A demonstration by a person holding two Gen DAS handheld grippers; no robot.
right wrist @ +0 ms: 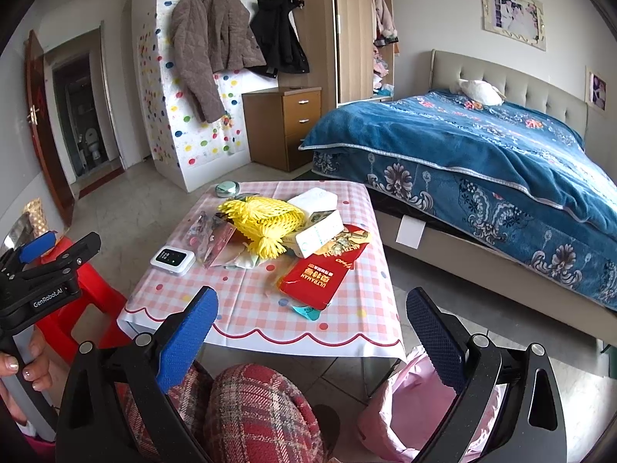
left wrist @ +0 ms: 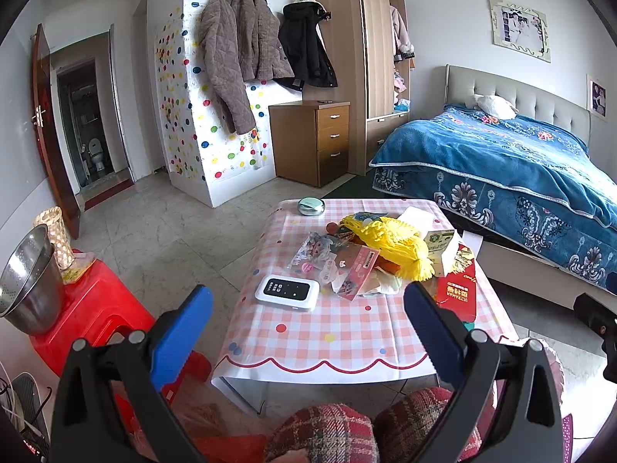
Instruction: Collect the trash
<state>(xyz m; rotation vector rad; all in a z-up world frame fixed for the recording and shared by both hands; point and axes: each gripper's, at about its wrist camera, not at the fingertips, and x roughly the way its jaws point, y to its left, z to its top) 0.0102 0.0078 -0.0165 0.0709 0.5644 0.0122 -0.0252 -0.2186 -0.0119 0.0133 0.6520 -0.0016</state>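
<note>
Presently, trash heap (right wrist: 285, 231) — yellow foam netting (right wrist: 262, 220), wrappers, red packet (right wrist: 320, 274) — at table (right wrist: 347, 328) centre; pink bag (right wrist: 405, 405) awaiting below near-right corner; left gripper (left wrist: 308, 316) and right gripper (right wrist: 312, 320) both fingers apart, empty, poised.

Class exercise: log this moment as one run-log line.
left tongs open, empty | right tongs open, empty | trash pile untouched on table | pink bag beside table

My left wrist view sits low over plaid knees (left wrist: 324, 432), looks forward across counter (left wrist: 347, 339) toward coats and bed (left wrist: 501, 162); jaws frame bottom. My right wrist view sits further right, same heading, similar nearness; catches left gripper (right wrist: 42, 250) at left edge, pink bag (right wrist: 416, 409) below. Both share counter, yellow net (left wrist: 389, 239), white device (left wrist: 287, 292), drawer unit (right wrist: 283, 127), bed.
</note>
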